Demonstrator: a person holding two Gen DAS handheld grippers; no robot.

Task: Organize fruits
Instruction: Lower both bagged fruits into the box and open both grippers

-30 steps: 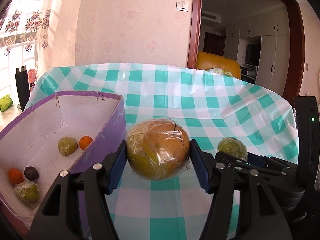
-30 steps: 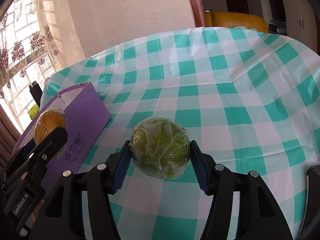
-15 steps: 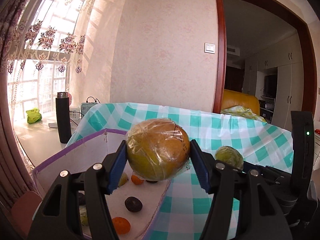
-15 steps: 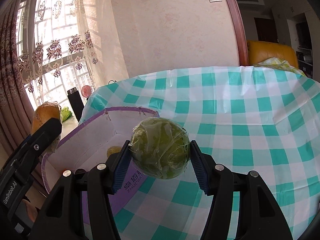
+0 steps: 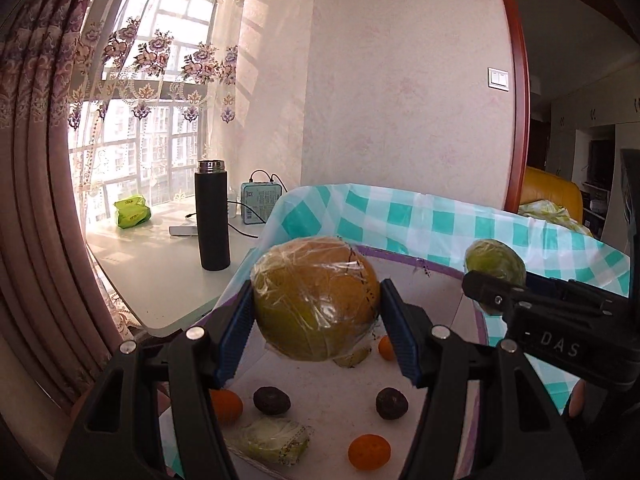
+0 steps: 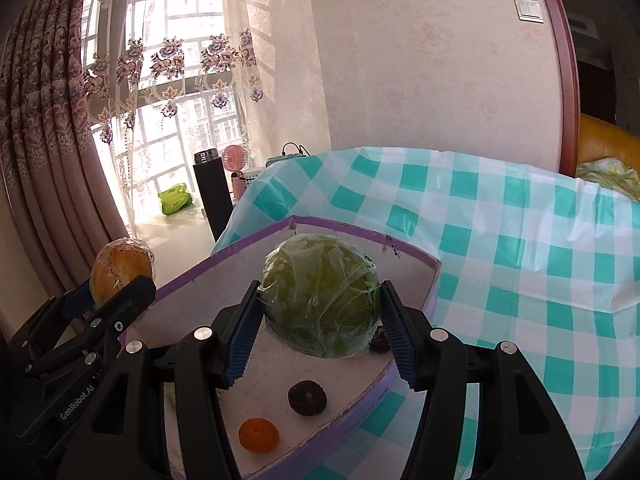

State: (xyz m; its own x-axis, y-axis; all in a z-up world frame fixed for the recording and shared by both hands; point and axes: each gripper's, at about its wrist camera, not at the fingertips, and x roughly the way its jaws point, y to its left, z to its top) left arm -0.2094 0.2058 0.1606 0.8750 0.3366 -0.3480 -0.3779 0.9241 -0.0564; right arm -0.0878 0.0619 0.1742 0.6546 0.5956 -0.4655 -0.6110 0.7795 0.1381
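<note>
A round table under a teal-and-white checked plastic tablecloth (image 6: 520, 240) stretches ahead and to the right of both grippers. On it, directly beneath them, sits the open purple-edged cardboard box with a white inside (image 6: 400, 249). The left gripper (image 5: 316, 312) is clenched on a large yellow-brown round fruit wrapped in clear film (image 5: 316, 300), held in the air above the box floor, blue pads pressing its two sides. The right gripper (image 6: 320, 308), just to the right of the left one, grasps a smaller green round fruit in clear film (image 6: 320, 296) the same way, also over the box. Below the left gripper, on the box floor, lie a film-wrapped pale green fruit (image 5: 272, 442), two dark wrinkled fruits (image 5: 272, 400) and small orange fruits (image 5: 369, 451). Beyond the box to the left, a tall black flask (image 5: 212, 216) stands on a pale sill.
</note>
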